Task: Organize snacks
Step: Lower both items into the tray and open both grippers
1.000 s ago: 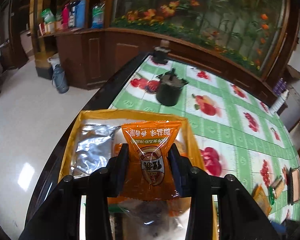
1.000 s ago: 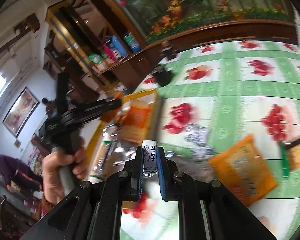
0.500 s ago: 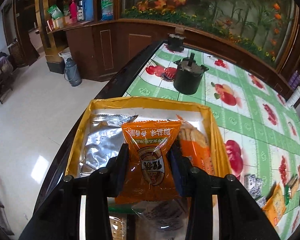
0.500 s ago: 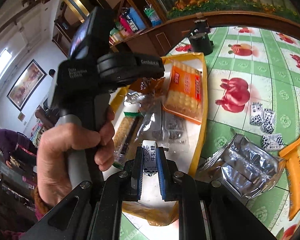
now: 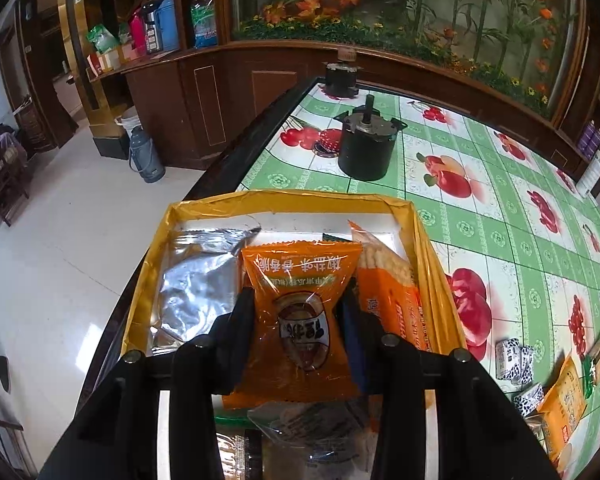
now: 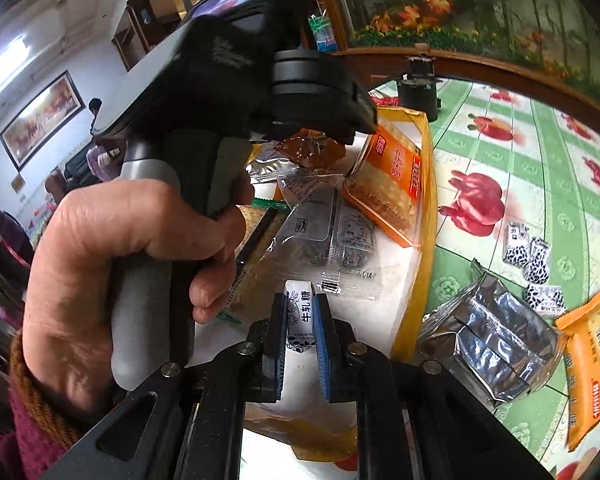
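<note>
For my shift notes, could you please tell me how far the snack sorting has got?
Partly done: the yellow tray already holds several packets. In hand: the left hand-held gripper grips an orange packet and the right hand-held gripper a small white candy. Left: packets on the tablecloth, including a silver pack.

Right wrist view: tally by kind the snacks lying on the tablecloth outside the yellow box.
Black-and-white candies: 3
Silver foil pack: 1
Orange pack: 1
Total: 5
</note>
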Action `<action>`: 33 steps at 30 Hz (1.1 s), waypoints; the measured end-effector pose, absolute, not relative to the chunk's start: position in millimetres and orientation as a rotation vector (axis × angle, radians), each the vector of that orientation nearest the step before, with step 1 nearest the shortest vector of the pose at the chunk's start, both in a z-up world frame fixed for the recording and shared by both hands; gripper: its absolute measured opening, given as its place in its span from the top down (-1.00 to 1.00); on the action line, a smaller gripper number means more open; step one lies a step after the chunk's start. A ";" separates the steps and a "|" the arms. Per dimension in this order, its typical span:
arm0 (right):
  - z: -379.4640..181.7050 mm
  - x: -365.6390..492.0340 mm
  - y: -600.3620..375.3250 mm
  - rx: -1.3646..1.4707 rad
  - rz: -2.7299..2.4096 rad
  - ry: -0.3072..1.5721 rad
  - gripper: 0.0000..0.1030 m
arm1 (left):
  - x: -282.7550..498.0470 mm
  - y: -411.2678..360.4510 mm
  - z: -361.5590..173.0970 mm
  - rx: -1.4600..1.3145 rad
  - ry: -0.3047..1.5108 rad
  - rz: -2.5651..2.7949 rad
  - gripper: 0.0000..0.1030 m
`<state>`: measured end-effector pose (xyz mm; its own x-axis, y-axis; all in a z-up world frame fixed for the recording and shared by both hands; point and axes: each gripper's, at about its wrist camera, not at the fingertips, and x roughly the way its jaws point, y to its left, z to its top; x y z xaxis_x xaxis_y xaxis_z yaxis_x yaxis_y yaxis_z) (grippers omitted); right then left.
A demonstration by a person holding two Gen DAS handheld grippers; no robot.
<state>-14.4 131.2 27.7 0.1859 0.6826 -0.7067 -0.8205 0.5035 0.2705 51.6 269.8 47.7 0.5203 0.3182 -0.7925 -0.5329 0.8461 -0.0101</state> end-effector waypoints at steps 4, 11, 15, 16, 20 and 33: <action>27.3 -18.8 130.4 -0.207 1.056 0.867 0.71 | 53.4 265.7 47.0 -0.234 0.889 0.535 0.23; 26.4 -29.0 131.9 -0.275 1.037 0.826 0.71 | 52.4 265.2 46.2 -0.236 0.888 0.534 0.16; 26.8 -28.1 130.7 -0.267 1.041 0.829 0.71 | 52.4 265.3 46.4 -0.235 0.888 0.536 0.09; 26.6 -27.8 130.7 -0.268 1.041 0.828 0.71 | 52.4 265.3 46.4 -0.235 0.887 0.536 0.08; 28.1 -32.0 130.6 -0.275 1.040 0.826 0.71 | 51.3 265.8 45.9 -0.247 0.885 0.534 0.05; 34.6 -22.3 122.9 -0.211 1.066 0.823 0.46 | 45.0 268.1 56.1 -0.281 0.840 0.522 -0.17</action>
